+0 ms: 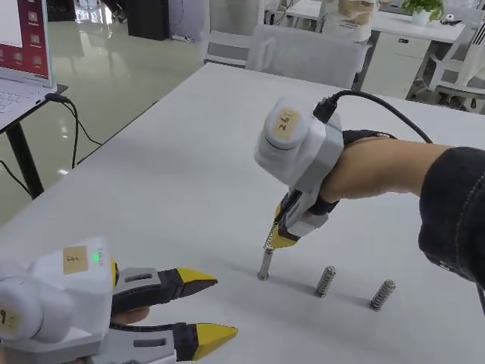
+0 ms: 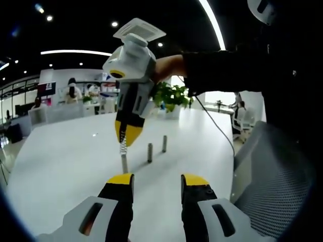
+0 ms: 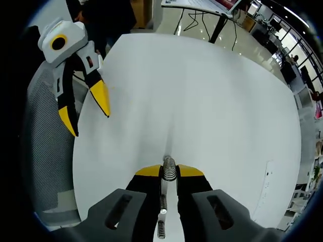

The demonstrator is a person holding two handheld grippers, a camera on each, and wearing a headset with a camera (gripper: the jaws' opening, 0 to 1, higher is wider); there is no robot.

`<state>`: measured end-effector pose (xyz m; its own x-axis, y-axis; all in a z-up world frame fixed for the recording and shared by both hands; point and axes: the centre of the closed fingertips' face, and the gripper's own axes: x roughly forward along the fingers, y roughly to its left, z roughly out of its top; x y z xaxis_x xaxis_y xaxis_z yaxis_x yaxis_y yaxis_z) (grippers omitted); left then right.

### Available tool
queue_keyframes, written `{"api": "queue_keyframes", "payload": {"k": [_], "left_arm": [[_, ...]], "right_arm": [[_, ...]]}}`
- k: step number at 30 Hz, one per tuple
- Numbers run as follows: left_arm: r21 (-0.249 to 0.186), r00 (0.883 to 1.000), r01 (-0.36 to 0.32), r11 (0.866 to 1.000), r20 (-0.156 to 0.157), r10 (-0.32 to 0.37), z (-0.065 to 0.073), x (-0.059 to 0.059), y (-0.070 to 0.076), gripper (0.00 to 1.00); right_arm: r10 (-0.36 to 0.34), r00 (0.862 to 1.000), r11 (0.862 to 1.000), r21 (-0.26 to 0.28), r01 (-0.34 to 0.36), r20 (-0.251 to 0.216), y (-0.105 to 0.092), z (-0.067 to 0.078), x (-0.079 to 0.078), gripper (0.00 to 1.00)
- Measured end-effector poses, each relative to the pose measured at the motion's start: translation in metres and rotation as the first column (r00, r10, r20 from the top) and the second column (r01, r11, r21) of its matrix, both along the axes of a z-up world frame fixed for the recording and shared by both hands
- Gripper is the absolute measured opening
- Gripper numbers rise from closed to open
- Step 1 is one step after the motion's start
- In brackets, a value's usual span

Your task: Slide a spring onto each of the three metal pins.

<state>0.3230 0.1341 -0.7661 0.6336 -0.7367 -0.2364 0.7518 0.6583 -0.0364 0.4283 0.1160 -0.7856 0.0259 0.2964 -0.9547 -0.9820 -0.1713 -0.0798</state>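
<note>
A bare metal pin stands upright on the white table. My right gripper points down over it, shut on a small spring whose lower end sits at the pin's top. To the right stand two more pins, each wearing a spring. In the right gripper view the spring is pinched between the yellow tips of the right gripper. My left gripper hovers open and holds nothing at the near left. The left gripper view looks past the left gripper to the spring and pin.
A laptop sits on a side stand at the far left, with a cable hanging from it. A grey chair stands at the table's far edge. A mesh chair is beside the left gripper. The right gripper's black cable arcs over the hand.
</note>
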Motion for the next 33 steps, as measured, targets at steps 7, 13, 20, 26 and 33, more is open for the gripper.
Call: {"api": "queue_keyframes", "payload": {"k": [7, 13, 20, 26, 33], "left_arm": [[-0.001, 1.0, 0.002, 1.0, -0.001, -0.002, 0.0, 0.001, -0.001, 0.3], [0.0, 1.0, 0.004, 1.0, -0.002, -0.004, -0.001, 0.001, -0.001, 0.3], [-0.001, 1.0, 0.005, 1.0, -0.001, -0.005, -0.001, 0.002, 0.0, 0.3], [-0.003, 1.0, 0.002, 1.0, -0.003, -0.002, -0.001, 0.003, 0.002, 0.3], [-0.002, 1.0, 0.001, 1.0, -0.007, -0.001, -0.003, 0.003, 0.004, 0.3]], "right_arm": [[-0.001, 1.0, 1.0, -0.009, 0.001, -0.009, 0.001, -0.003, 0.003, 0.08], [0.002, 1.0, 1.0, -0.029, -0.002, -0.009, -0.001, -0.009, 0.003, 0.08], [-0.006, 1.0, 0.998, -0.055, 0.005, -0.015, -0.001, -0.024, 0.004, 0.08], [-0.015, 1.0, 0.998, -0.069, 0.013, -0.023, -0.001, -0.038, 0.004, 0.08], [-0.014, 1.0, 0.996, -0.093, 0.012, -0.021, -0.002, -0.054, 0.003, 0.08]]}}
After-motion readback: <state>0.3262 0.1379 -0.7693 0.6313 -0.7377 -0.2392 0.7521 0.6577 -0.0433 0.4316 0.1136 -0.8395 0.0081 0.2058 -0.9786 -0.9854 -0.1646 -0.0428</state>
